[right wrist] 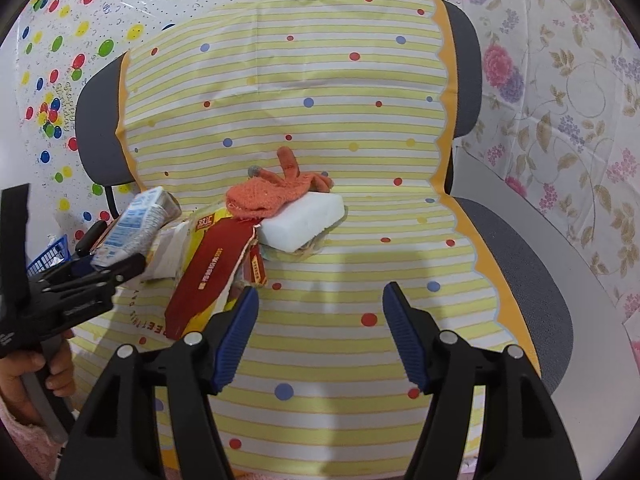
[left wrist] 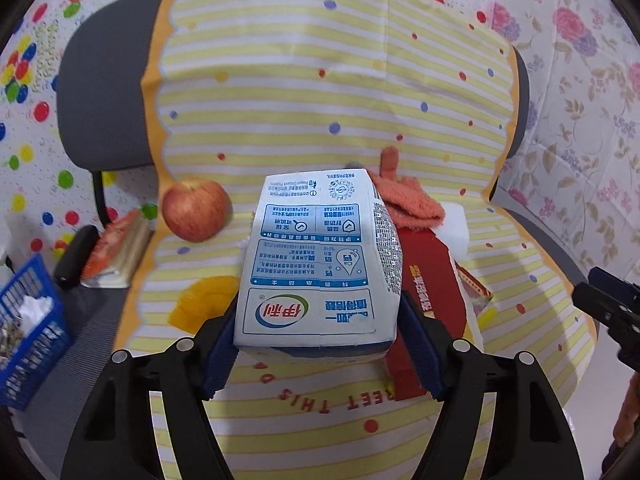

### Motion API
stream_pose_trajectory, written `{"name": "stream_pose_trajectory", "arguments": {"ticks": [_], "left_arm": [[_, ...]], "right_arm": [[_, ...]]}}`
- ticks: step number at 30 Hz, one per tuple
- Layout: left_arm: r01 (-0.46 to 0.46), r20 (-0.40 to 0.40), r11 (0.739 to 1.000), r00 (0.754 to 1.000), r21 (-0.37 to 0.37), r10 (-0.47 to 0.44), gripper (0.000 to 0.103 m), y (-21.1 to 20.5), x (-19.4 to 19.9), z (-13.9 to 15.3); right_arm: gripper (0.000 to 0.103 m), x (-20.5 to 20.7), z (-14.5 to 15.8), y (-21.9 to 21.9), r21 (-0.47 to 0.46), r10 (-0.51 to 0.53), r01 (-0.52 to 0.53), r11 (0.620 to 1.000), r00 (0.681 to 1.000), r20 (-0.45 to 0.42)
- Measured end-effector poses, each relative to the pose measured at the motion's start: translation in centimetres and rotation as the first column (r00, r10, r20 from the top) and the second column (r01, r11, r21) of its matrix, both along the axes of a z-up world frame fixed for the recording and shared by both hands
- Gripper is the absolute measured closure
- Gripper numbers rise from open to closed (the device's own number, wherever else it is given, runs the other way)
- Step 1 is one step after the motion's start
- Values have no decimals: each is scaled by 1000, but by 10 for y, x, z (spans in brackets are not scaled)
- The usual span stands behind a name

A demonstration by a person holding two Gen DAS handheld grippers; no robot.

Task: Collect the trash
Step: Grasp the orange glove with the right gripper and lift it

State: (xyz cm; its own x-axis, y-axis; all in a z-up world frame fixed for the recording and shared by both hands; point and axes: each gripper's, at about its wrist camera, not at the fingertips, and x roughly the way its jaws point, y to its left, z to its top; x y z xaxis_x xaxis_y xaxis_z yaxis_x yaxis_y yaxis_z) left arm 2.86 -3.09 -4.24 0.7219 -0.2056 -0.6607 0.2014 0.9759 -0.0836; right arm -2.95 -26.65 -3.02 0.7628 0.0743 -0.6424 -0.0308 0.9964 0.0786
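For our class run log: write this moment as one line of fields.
left tongs: shut on white-and-blue milk carton | right tongs: open, holding nothing | blue plastic basket: left of chair

The cloth (right wrist: 340, 92) on the chair (right wrist: 532, 264) is yellow-and-white striped with red, blue and yellow dots and an orange scalloped border; the chair is grey. The carton (left wrist: 316, 264) is white with blue print and a green-and-red logo. Left of it lies a red apple (left wrist: 196, 210); the basket (left wrist: 30, 332) at far left is blue. The glove (right wrist: 272, 192) is orange, the sponge (right wrist: 304, 220) white, the wrapper (right wrist: 208, 276) red and yellow
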Motion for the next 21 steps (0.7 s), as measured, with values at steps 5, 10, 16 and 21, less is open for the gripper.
{"name": "stream_pose_trajectory", "arguments": {"ticks": [5, 10, 16, 21], "left_arm": [[-28, 27, 1000, 999, -2, 28, 30, 19, 6, 17], [-57, 18, 998, 998, 1, 57, 30, 29, 25, 14], [-73, -4, 997, 997, 6, 73, 30, 36, 47, 0], [-81, -23, 997, 996, 9, 81, 30, 37, 61, -11]], "right_arm": [[39, 29, 1, 18, -7, 43, -43, 999, 999, 0], [57, 67, -5, 36, -7, 75, -75, 997, 997, -7], [66, 115, -20, 44, 24, 98, -97, 995, 994, -41], [61, 147, -33, 45, 55, 85, -81, 995, 993, -77]]}}
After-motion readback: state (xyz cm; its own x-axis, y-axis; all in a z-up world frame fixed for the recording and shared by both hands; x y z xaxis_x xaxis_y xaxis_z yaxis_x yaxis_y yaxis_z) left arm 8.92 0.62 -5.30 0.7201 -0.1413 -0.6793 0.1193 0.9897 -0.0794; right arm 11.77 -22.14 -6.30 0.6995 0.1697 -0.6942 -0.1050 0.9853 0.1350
